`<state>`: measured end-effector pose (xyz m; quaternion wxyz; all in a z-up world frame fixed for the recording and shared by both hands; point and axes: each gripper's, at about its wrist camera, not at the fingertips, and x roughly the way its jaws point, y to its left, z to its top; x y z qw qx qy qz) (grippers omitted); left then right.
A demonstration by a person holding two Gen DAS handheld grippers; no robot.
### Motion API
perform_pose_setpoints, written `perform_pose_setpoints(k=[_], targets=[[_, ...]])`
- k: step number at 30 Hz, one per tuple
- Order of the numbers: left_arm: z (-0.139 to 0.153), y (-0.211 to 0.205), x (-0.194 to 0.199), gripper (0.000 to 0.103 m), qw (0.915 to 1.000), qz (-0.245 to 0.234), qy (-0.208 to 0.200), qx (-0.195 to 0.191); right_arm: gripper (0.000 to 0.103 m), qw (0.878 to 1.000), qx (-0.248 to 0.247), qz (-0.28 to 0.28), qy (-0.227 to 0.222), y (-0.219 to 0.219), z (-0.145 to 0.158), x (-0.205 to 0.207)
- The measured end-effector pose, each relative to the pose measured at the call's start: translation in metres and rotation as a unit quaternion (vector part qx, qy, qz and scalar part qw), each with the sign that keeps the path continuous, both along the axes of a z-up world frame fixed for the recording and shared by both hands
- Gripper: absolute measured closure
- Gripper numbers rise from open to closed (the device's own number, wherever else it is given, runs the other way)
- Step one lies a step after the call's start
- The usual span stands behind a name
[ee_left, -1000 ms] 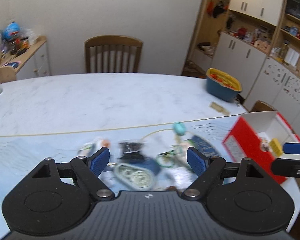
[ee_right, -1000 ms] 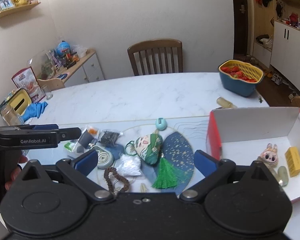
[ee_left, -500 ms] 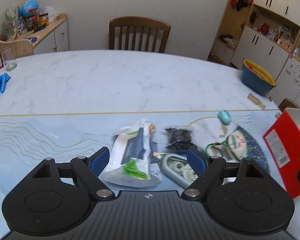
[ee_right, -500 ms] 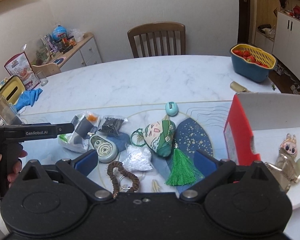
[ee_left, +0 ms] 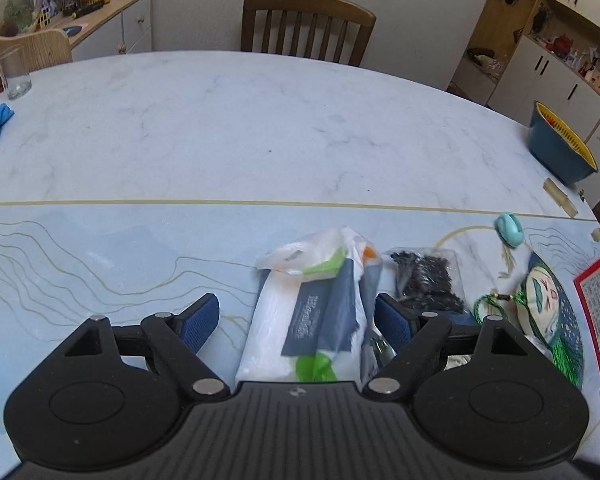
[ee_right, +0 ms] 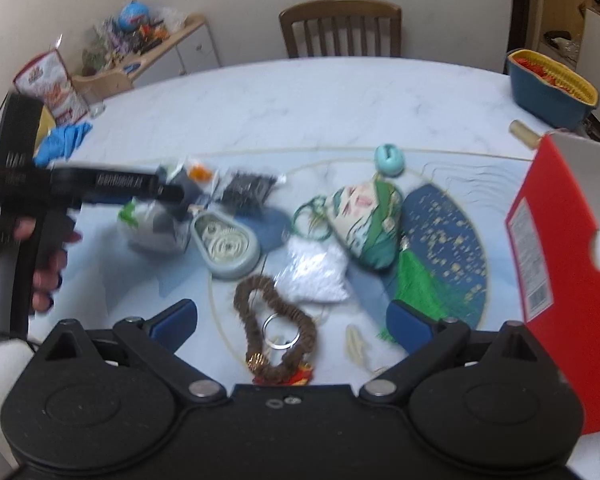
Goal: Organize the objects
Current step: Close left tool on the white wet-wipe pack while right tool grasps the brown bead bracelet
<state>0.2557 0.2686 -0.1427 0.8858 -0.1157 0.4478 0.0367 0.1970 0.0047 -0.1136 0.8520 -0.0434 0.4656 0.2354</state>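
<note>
Left wrist view: the left gripper tips down at the table, jaws apart, grasping nothing. A white plastic packet lies between its fingers, closer to the right one. In the right wrist view a hand holds that gripper at far left. The right gripper also tips down, jaws apart, and a brown bead bracelet lies between them, untouched. A red box sits to its right.
</note>
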Motion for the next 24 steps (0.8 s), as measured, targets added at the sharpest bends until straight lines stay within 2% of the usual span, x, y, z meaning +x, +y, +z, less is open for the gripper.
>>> perform_pose_setpoints(k=[4, 9, 13, 18, 22, 24], targets=[[-0.007, 0.001, 0.009, 0.018, 0.9999, -0.003, 0.009, -0.007, 0.006, 1.0, -0.017, 0.02, 0.001, 0.012, -0.011, -0.001], [-0.012, -0.004, 0.016, 0.018, 0.9997, -0.015, 0.005, 0.017, 0.012, 0.999, -0.015, 0.034, 0.012, 0.021, -0.019, 0.003], [-0.012, -0.005, 0.017, 0.018, 0.9997, -0.02, 0.0, 0.015, 0.016, 0.999, -0.025, 0.04, 0.011, 0.028, -0.024, 0.006], [-0.013, -0.008, 0.013, 0.019, 0.9992, -0.029, -0.008, 0.026, 0.027, 0.999, -0.03, 0.034, 0.022, 0.033, -0.03, 0.013], [-0.012, -0.007, 0.009, 0.031, 0.9989, -0.031, -0.014, 0.032, 0.033, 0.998, -0.039, 0.035, 0.024, 0.036, -0.033, 0.014], [-0.011, -0.006, 0.009, 0.042, 0.9991, -0.03, -0.015, 0.026, 0.039, 0.998, -0.042, 0.033, 0.025, 0.036, -0.033, 0.015]])
